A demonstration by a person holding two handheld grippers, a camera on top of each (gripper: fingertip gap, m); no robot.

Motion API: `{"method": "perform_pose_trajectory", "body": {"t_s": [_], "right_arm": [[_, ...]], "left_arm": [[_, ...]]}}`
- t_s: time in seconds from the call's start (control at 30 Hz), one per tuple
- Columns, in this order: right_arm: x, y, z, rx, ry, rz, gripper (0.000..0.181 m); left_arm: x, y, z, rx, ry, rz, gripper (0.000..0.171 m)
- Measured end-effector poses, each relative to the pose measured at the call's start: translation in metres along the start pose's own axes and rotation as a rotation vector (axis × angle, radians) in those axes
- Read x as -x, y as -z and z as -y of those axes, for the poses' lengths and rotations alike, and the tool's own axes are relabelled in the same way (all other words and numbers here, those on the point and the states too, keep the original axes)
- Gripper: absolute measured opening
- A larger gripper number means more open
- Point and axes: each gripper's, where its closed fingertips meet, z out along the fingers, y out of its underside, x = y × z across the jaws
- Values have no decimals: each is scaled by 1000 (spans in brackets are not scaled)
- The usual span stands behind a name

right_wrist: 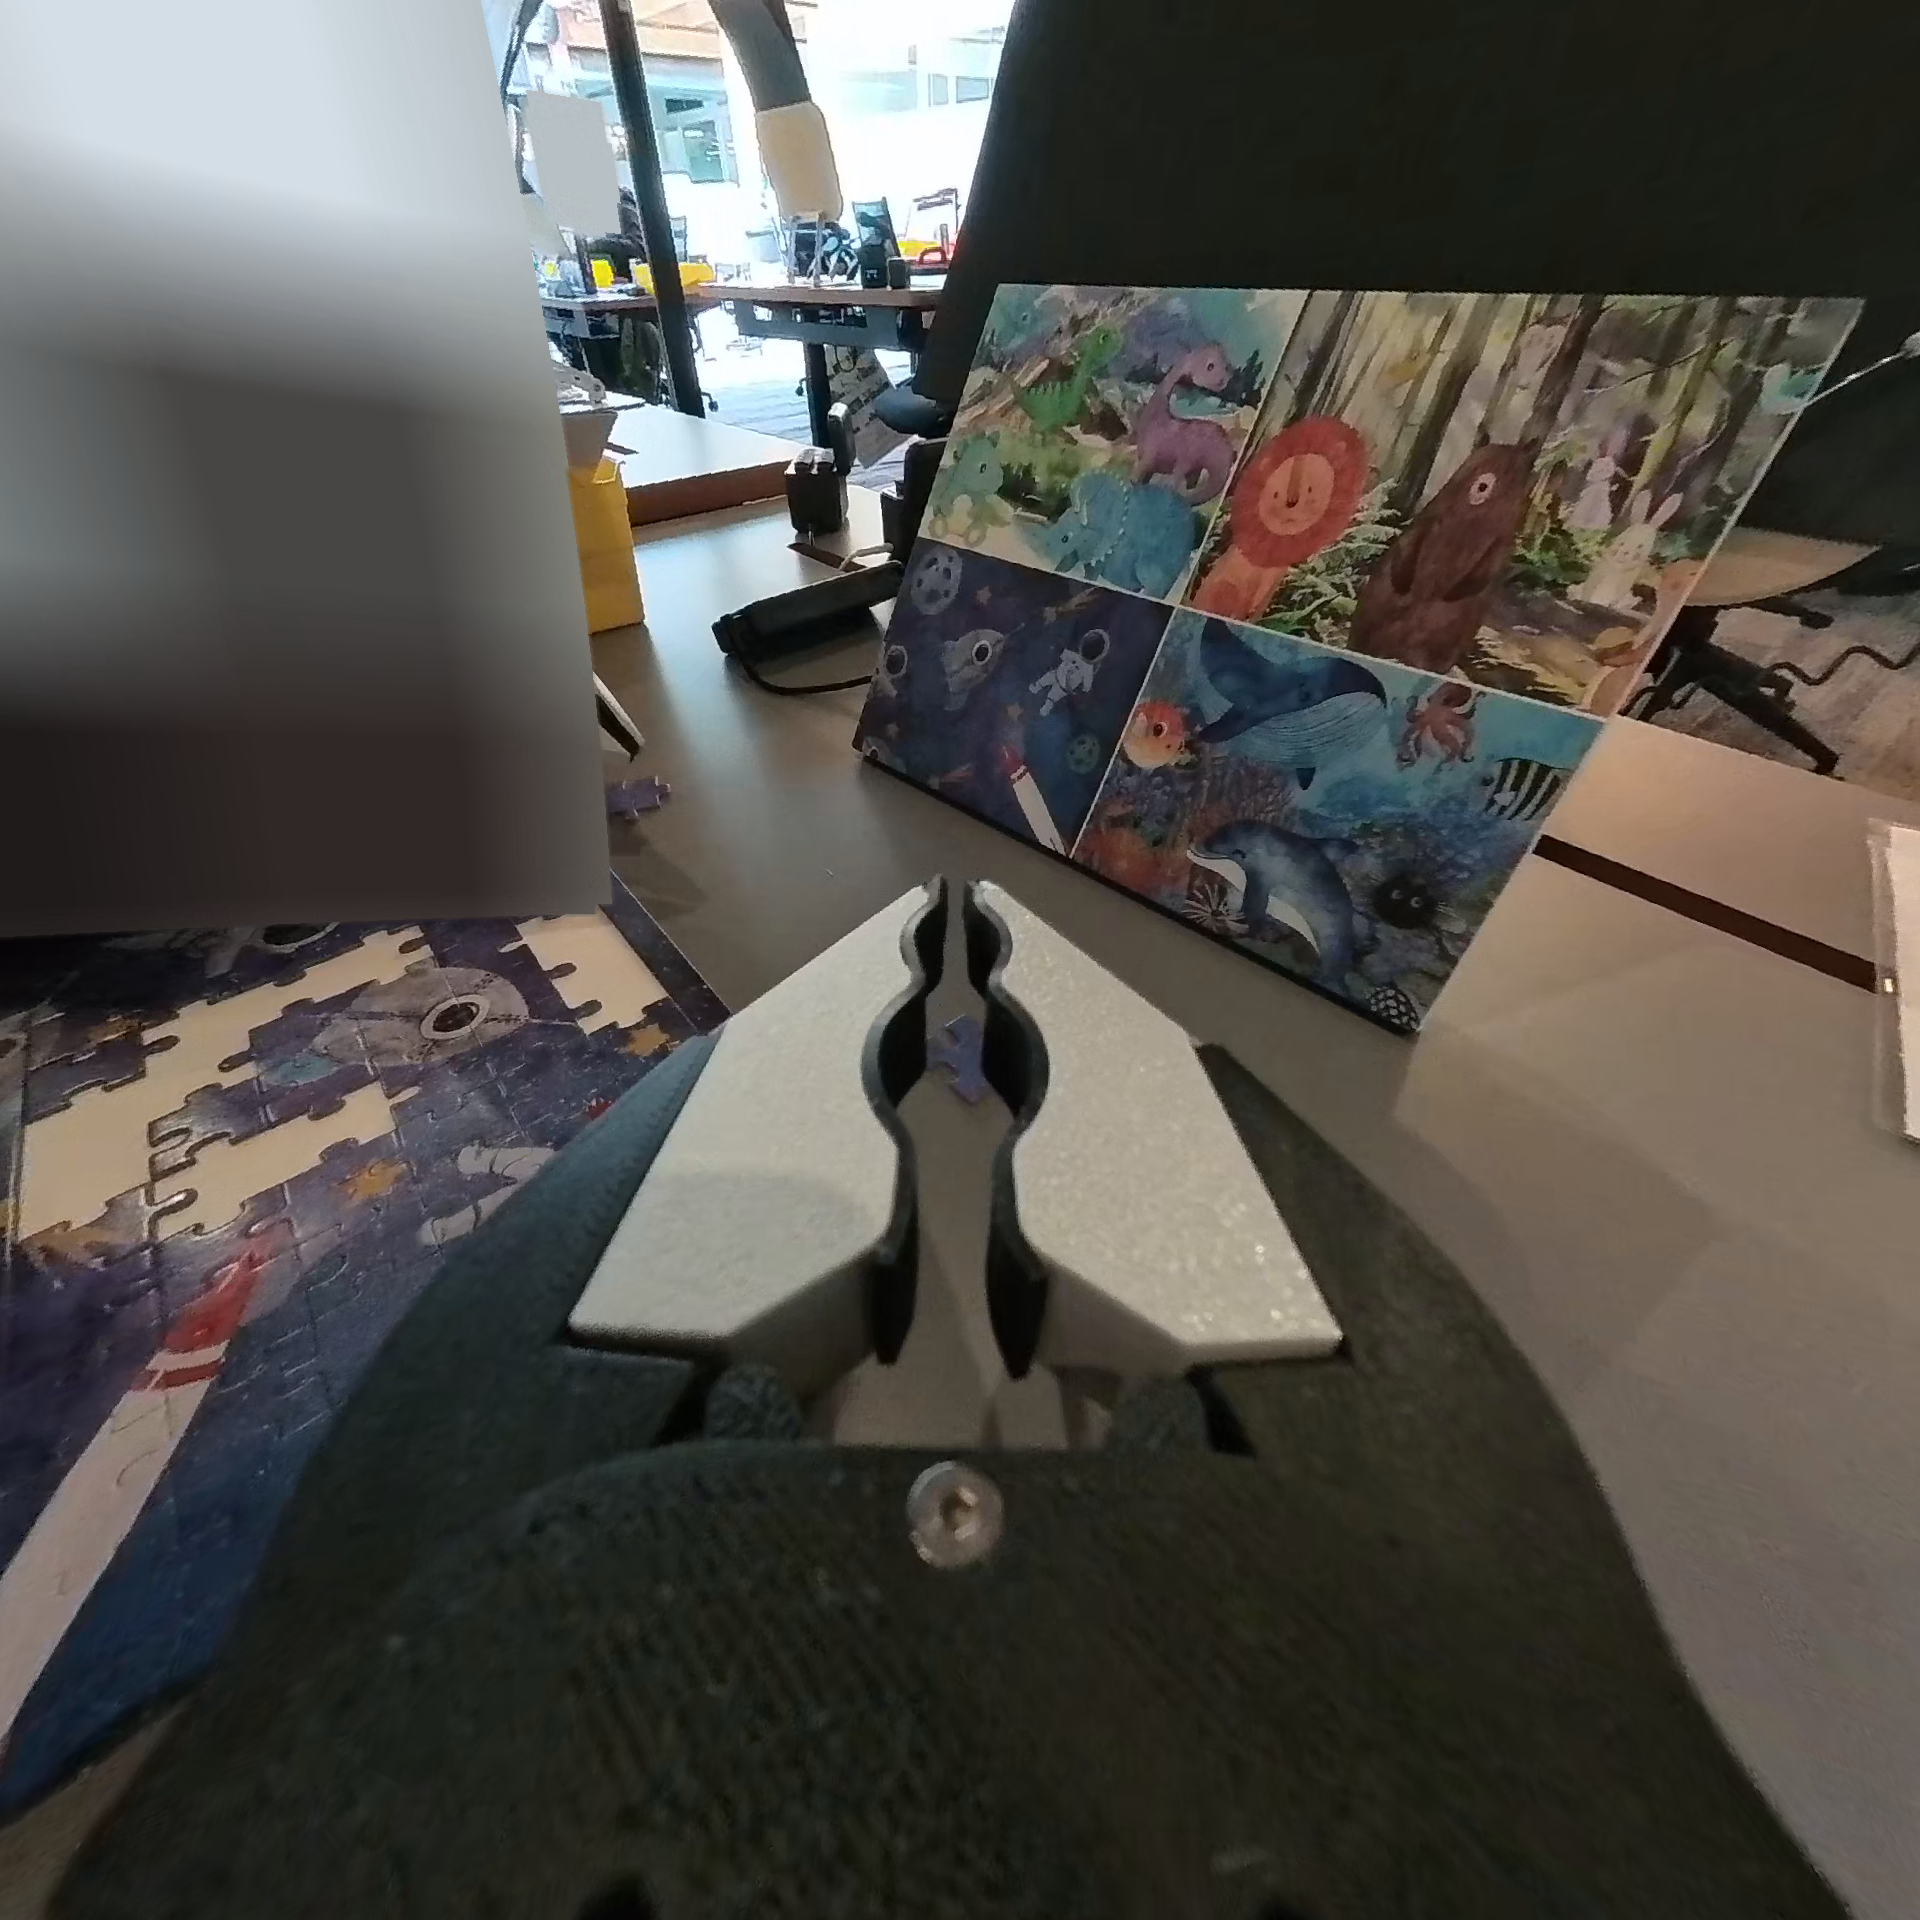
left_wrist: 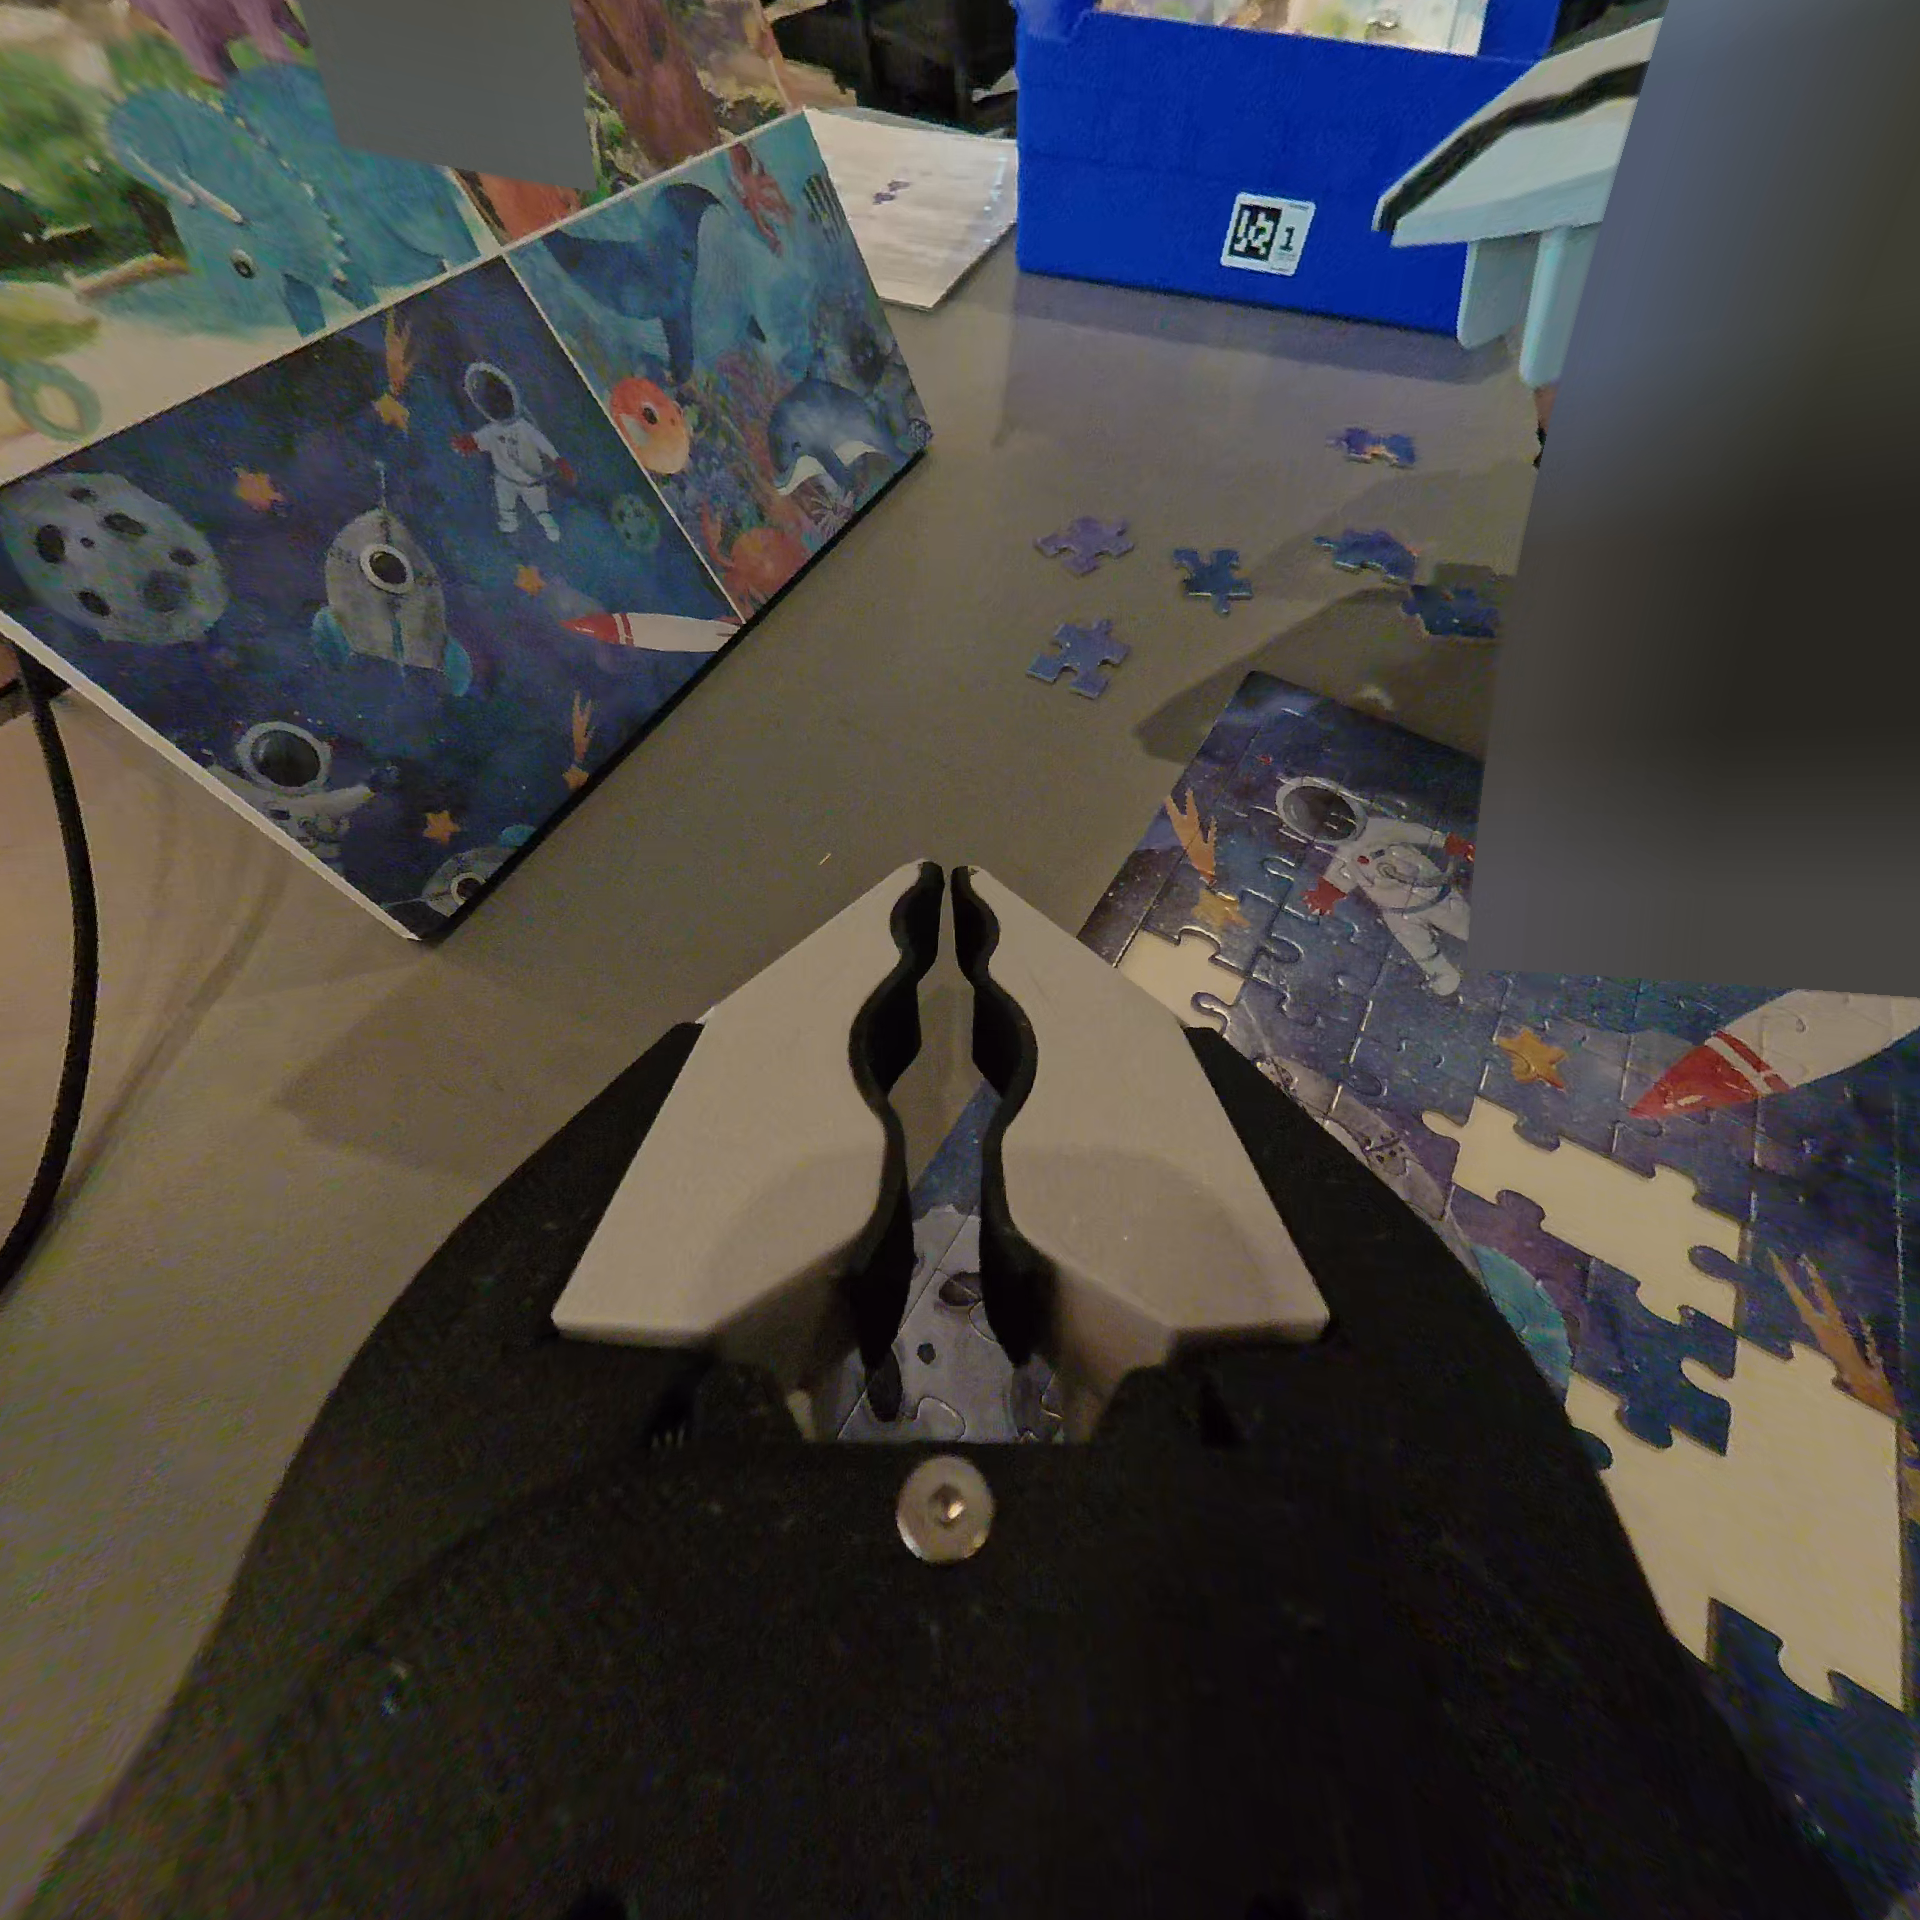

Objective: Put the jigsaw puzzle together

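Note:
The space-themed jigsaw puzzle (left_wrist: 1351,1039) lies on the grey table, partly assembled, with pale gaps where pieces are absent; it also shows in the right wrist view (right_wrist: 312,1091). Loose blue pieces (left_wrist: 1081,657) (left_wrist: 1214,577) lie beyond its far edge. My left gripper (left_wrist: 948,875) is shut and empty, above the puzzle's left edge. My right gripper (right_wrist: 956,889) is shut, over bare table right of the puzzle. A small blue puzzle piece (right_wrist: 958,1051) shows through the hollow between its fingers; I cannot tell whether it is held or lies on the table.
A picture board (left_wrist: 416,582) showing the reference pictures leans upright behind the puzzle, also in the right wrist view (right_wrist: 1247,665). A blue box (left_wrist: 1195,135) stands at the back. A black cable (left_wrist: 73,935) runs at far left. A yellow box (right_wrist: 608,561) and a black device (right_wrist: 810,613) sit farther back. The tips of one gripper are about 20 cm away from the tips of the other.

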Motion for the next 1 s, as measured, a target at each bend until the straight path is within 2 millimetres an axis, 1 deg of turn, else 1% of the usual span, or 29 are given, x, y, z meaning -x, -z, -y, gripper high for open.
{"method": "perform_pose_trajectory", "body": {"t_s": [0.4, 1.0], "right_arm": [[7, -4, -3, 17, 6, 23, 3], [8, -4, -1, 9, 11, 22, 2]], "left_arm": [[1, -2, -3, 11, -1, 0, 0], [6, -1, -4, 8, 6, 14, 0]]}}
